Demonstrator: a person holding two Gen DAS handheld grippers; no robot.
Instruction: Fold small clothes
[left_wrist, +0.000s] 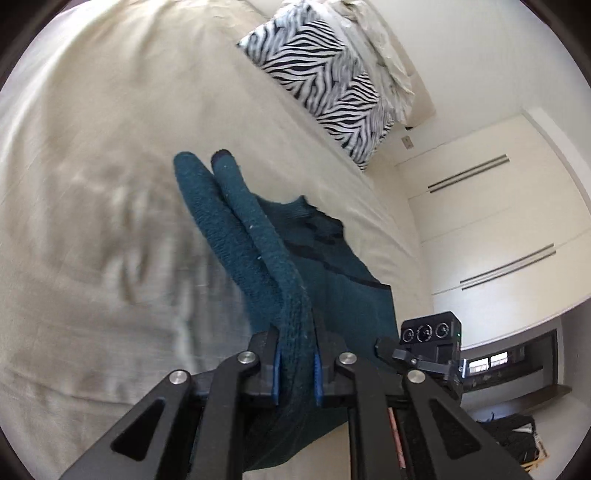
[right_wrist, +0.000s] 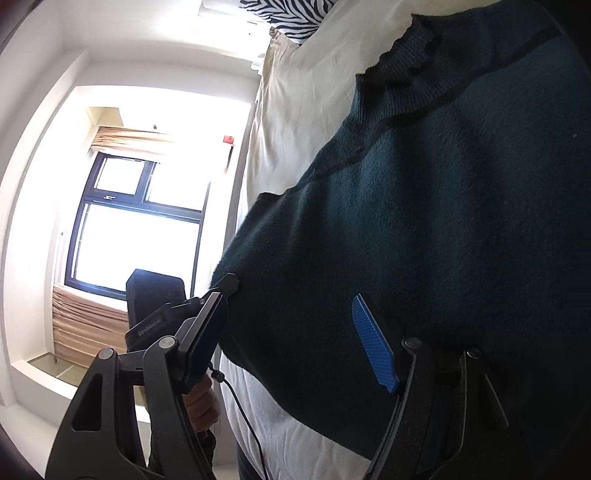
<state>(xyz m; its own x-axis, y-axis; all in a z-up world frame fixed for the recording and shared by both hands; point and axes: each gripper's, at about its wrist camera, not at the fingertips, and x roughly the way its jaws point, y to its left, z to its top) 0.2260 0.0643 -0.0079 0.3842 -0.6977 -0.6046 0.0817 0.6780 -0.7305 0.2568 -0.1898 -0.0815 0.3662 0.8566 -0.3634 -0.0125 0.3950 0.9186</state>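
Sweater (left_wrist: 332, 280), teal knit, fuzzy, ribbed collar, lying on the beige bed (left_wrist: 110, 166) at frame centre; both sleeves run as long bands up-left from your left tongs (left_wrist: 297, 373), which are clamped on them. Right tongs (right_wrist: 295, 325) gape wide over the body's edge, pads not pressing. Zebra-print pillow (left_wrist: 325, 74) upper right, well apart

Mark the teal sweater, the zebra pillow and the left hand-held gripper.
teal sweater (right_wrist: 424, 221): right wrist view, body panel.
zebra pillow (left_wrist: 321, 74): left wrist view, patterned face.
left hand-held gripper (left_wrist: 297, 365): left wrist view, between fingertips.
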